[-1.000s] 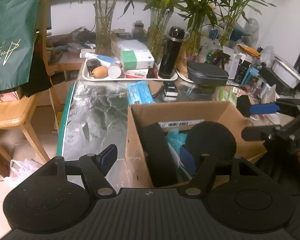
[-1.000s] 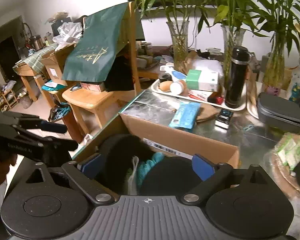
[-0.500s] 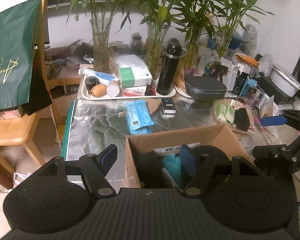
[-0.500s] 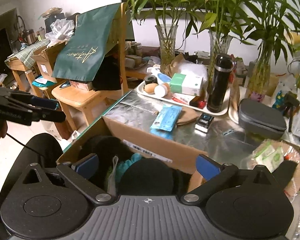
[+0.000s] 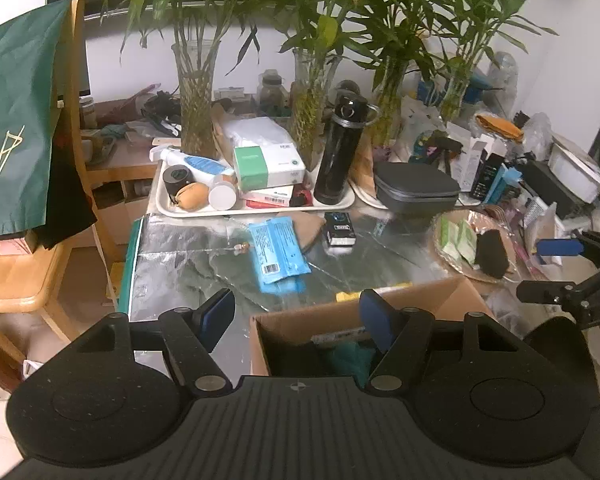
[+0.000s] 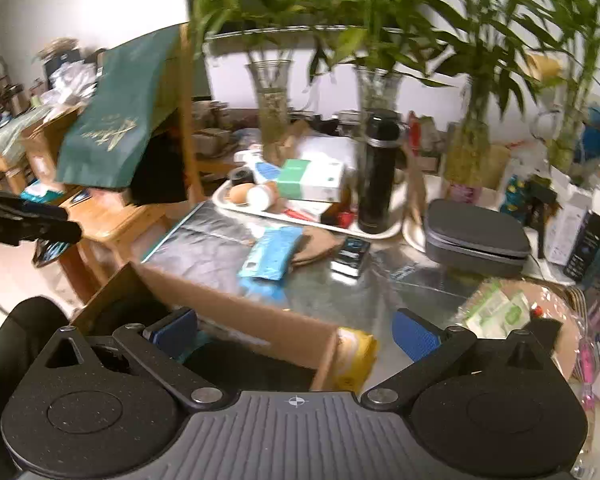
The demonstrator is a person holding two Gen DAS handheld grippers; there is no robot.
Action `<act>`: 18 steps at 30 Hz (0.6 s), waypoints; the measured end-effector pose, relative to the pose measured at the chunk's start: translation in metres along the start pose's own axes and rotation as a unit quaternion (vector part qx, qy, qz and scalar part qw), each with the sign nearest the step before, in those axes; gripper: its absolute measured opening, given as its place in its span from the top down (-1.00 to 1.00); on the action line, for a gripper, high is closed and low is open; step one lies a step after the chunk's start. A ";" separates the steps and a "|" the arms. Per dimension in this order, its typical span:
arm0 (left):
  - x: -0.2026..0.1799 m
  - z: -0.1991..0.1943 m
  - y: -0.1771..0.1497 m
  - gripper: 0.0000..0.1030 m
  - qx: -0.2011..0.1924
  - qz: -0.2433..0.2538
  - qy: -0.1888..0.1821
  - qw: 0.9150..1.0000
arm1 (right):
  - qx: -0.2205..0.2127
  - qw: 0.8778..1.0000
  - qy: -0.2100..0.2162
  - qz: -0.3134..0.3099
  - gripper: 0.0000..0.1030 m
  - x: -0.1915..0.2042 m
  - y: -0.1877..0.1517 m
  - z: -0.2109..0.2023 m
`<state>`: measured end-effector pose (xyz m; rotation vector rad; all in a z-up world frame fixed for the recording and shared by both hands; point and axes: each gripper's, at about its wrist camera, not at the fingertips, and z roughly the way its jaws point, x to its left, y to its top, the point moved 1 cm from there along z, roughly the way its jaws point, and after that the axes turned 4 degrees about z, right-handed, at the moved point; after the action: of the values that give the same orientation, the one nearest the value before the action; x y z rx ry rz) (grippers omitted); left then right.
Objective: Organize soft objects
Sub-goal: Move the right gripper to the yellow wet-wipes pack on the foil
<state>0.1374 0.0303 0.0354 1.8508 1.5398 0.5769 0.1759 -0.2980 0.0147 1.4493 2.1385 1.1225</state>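
The left gripper point(image 5: 298, 312) hangs over the near rim of the box point(image 5: 452, 292) on the foil-covered bench point(image 5: 188, 256), its fingers spread with nothing between them. Only its view looks into the box, where teal cloth point(image 5: 352, 354) lies among dark things, and it catches the right gripper point(image 5: 548, 270) at the right edge. The right view, blurred, shows the right gripper's point(image 6: 296, 330) fingers wide apart and empty over the box point(image 6: 260, 320) corner, plus a yellow packet point(image 6: 358, 354) against the box's outside. Both show the blue pack point(image 5: 278, 254).
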 end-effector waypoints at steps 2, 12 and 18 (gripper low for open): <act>0.003 0.005 0.002 -0.33 0.000 -0.001 0.000 1.000 | -0.002 1.000 -0.009 0.004 -1.00 -0.007 0.000 0.005; 0.017 0.037 0.013 -0.33 0.008 0.001 -0.007 1.000 | -0.003 1.000 -0.020 0.000 -1.00 -0.030 0.007 0.034; 0.025 0.060 0.016 -0.32 0.023 -0.002 -0.005 1.000 | 0.024 1.000 -0.007 0.014 -1.00 -0.039 0.008 0.057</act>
<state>0.1950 0.0410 0.0035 1.8806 1.5615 0.5333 0.2349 -0.3073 -0.0215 1.5078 2.1569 1.0739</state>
